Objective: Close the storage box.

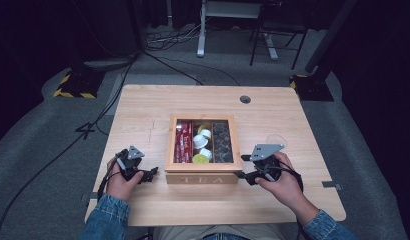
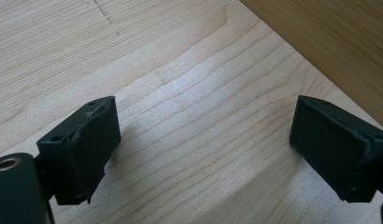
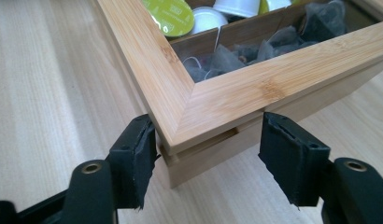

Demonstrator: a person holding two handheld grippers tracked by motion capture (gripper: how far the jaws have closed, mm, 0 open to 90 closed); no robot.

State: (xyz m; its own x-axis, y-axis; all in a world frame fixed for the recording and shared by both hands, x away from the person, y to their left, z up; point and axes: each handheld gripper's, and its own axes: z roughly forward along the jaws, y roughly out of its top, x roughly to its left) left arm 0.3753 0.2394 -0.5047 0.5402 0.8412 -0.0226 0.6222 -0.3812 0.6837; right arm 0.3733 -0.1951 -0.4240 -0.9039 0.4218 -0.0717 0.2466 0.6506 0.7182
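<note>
A: Tea box (image 1: 203, 148) — it is sitting mid-counter (image 1: 143, 105), its "TEA" front facing the person, lid down. Through the glass I am seeing red packets on the left, pods in the middle, dark bags on the right.

B: And the hands from above?

A: Each is flanking the box. The left tool (image 1: 149, 174) is lying low by the front left corner, the right tool (image 1: 244, 176) by the front right one — likely framing it for a lift of the lid, though that is my guess.

B: What is the left gripper view giving?

A: The left tool's jaws are standing wide apart over bare counter, nothing between them. The box's side wall (image 2: 329, 42) is running along the upper right, near but not touched.

B: And the right gripper view?

A: Here the right tool (image 3: 208, 154) is straddling the box's corner, jaws apart. One pad (image 3: 136, 154) is just beside the lid's edge, perhaps touching; the other is standing clear. The seam under the lid (image 3: 227, 105) is sitting level with the pads, which would suit prying it up.
</note>
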